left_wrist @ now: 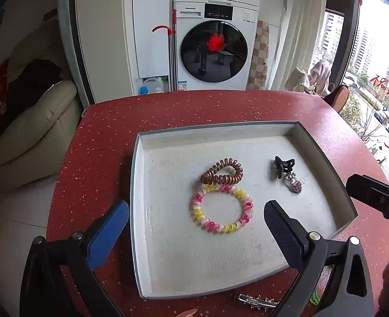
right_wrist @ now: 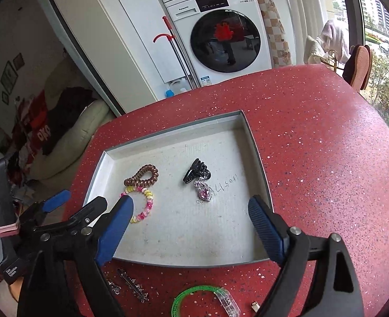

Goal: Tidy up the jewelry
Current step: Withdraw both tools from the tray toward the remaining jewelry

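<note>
While both grippers hover spread and empty, left gripper (left_wrist: 195, 227), right gripper (right_wrist: 190, 220); tray (left_wrist: 138, 211) holds hair ties (left_wrist: 222, 175).

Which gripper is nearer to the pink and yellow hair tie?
Left. The left gripper hangs open right over the pink and yellow hair tie; the right gripper is open beside it, toward the pink brooch.

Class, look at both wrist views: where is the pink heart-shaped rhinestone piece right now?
The rhinestone heart piece lies inside the shallow tray, right of centre, touching the black claw clip just beyond it; the spiral hair ties lie to its left.
</note>
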`<state>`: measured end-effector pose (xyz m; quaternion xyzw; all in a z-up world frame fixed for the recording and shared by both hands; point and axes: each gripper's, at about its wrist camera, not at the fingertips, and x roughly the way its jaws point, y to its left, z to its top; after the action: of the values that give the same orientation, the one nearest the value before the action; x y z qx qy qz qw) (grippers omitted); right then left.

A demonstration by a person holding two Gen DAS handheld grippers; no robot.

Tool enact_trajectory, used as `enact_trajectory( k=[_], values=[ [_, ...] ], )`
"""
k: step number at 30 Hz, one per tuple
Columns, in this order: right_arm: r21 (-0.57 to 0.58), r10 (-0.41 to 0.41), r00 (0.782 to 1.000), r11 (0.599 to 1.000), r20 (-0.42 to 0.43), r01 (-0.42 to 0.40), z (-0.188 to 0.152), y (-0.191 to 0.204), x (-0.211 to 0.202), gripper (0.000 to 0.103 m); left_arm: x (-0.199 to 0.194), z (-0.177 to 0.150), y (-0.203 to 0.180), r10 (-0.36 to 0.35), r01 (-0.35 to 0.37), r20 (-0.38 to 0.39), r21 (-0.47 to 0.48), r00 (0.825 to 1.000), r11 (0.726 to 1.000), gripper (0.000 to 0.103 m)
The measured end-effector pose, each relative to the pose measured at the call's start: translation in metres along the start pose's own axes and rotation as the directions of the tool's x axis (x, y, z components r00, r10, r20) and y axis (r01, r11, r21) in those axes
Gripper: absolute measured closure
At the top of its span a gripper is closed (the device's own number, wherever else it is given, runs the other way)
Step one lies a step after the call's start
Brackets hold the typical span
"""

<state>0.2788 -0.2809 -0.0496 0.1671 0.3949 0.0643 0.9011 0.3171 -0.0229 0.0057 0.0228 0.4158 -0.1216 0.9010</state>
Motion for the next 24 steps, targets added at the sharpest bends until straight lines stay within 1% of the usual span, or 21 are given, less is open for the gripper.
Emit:
enact_trajectory(
  k=[3,5,7,9,14,18,24],
  values=[
    [0.003,0.017,0.999,1.000,0.029,-0.017,-0.004,-0.001,-0.012,0.011,-0.013,-0.011,0.002,-0.018,0.017,-0.014,-0.010,1.000,1.000,0.000],
    [0.006,0.025,0.999,1.000,0.031,-0.025,-0.007,-0.001,-0.019,0.011,-0.017,-0.018,0.003,-0.032,0.031,-0.039,-0.027,0.999,0.999,0.000],
    [0.010,0.039,0.999,0.999,0.015,-0.039,-0.012,-0.002,-0.025,0.011,-0.021,-0.027,0.004,-0.042,0.040,-0.061,-0.042,0.997,0.998,0.000],
    [0.013,0.045,0.999,0.999,-0.014,-0.045,-0.017,-0.003,-0.029,0.010,-0.026,-0.038,0.003,-0.024,0.022,-0.072,-0.034,0.997,0.999,0.000],
    [0.018,0.007,1.000,1.000,-0.023,-0.007,-0.035,-0.012,-0.045,0.010,-0.039,-0.066,0.000,0.026,-0.027,-0.076,-0.019,0.997,0.999,0.000],
    [0.025,-0.035,0.998,0.999,-0.048,0.036,-0.052,-0.025,-0.052,0.010,-0.042,-0.087,-0.001,0.064,-0.064,-0.082,0.004,0.995,0.998,0.000],
    [0.024,-0.108,0.988,0.994,-0.111,0.111,-0.083,-0.046,-0.053,0.010,-0.038,-0.112,-0.005,0.045,-0.042,-0.132,0.026,0.990,0.999,0.000]
  ],
)
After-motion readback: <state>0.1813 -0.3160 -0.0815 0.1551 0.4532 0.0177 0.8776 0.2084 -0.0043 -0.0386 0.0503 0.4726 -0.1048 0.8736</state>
